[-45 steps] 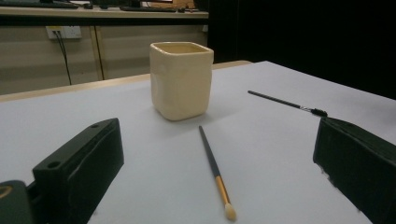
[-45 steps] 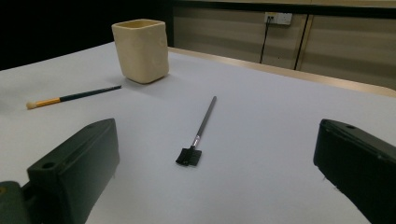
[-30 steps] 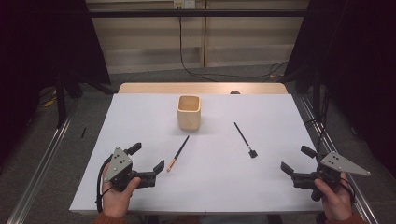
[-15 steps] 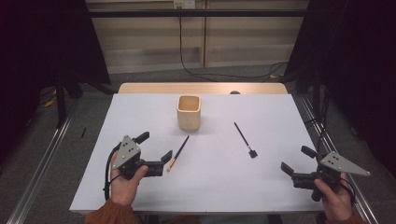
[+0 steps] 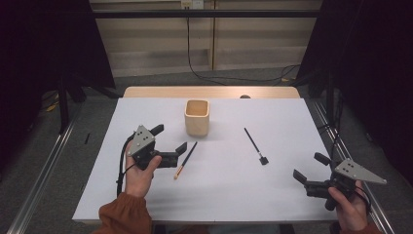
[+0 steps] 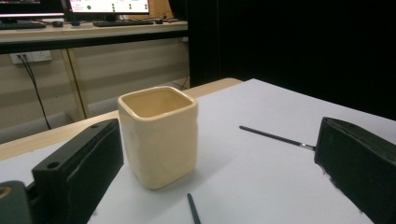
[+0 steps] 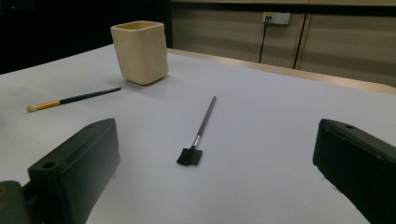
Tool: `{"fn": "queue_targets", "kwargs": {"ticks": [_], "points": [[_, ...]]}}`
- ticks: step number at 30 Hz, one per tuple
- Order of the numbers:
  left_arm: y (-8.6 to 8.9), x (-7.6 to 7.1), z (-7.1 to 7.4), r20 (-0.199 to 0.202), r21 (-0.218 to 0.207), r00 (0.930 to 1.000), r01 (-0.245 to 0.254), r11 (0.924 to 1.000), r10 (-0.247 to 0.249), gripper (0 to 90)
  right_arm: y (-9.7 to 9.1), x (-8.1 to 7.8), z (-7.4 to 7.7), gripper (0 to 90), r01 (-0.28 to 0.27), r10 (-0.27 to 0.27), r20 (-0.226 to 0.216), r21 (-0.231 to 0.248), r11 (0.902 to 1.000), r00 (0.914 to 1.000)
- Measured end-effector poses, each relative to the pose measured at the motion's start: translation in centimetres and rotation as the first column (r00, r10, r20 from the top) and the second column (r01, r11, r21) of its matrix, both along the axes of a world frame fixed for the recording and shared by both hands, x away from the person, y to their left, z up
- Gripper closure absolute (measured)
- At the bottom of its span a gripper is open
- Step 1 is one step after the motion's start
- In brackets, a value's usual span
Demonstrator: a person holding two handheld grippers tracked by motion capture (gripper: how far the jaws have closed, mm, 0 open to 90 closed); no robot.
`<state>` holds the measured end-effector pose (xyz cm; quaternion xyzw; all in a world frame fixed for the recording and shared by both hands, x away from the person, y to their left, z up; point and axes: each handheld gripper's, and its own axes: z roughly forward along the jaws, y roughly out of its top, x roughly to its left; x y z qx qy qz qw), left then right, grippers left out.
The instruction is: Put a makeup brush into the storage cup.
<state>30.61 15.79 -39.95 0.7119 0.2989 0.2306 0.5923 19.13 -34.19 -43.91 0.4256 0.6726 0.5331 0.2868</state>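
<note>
1. The left gripper has moved from the table's near-left area up toward the middle over the last second. It now sits just left of the brush, with its jaws wide apart and holding nothing.
2. The right gripper has not shifted. It rests by the near-right corner, jaws wide and empty.
3. My read is that the left hand is lining up to pick up the brush, probably to drop it into the cup. No grasp has begun.
4. The brush lies flat, near the front of the cup and slanting toward its near-left corner, tan tip toward the near edge. The comb wand lies untouched right of the middle, well apart from both grippers.
5. In the left gripper view the cup stands between the jaws, but the brush is cut off at the bottom edge, so I cannot judge how close the jaws are to it.
6. The cup's inside is hard to see in the high view. The right gripper view shows the brush and wand whole.
</note>
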Motion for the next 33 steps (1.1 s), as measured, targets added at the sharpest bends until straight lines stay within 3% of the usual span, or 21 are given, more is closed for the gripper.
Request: {"fn": "queue_targets", "kwargs": {"ticks": [9, 16, 22, 27, 29, 33], "points": [[-0.4, 1.0, 1.7, -0.014, -0.022, 0.9996, 0.023, 0.9995, -0.023, 0.8, -0.1, 0.1, -0.1, 0.0, 0.000, 0.000, -0.005, -0.002, 1.0000, 1.0000], [-0.6, 2.6, 2.2, -0.032, 0.001, 0.9993, 0.019, 0.9998, -0.018, 0.8, -0.1, 0.0, -0.1, 0.0, 0.002, -0.002, -0.007, 0.001, 1.0000, 1.0000], [-1.3, 3.2, 2.2, -0.065, 0.076, 0.9978, -0.004, 0.9971, 0.009, 0.9, -0.1, 0.0, -0.1, 0.0, -0.004, 0.004, -0.009, -0.009, 1.0000, 1.0000], [-1.7, 3.5, 1.9, -0.124, 0.174, 0.9922, 0.011, 0.9848, 0.011, 1.7, -0.2, 0.0, -0.1, 0.0, -0.001, 0.001, -0.011, -0.006, 1.0000, 0.9999], [-1.9, 3.6, 1.9, -0.153, 0.214, 0.9880, 0.013, 0.9768, 0.020, 1.2, -0.2, 0.0, -0.1, 0.0, 0.000, 0.000, -0.012, -0.004, 1.0000, 0.9999], [-2.1, 3.9, 2.0, -0.230, 0.253, 0.9731, 0.049, 0.9663, 0.011, 2.1, -0.2, 0.0, -0.1, 0.0, -0.001, 0.001, -0.010, -0.001, 1.0000, 0.9999]]}}
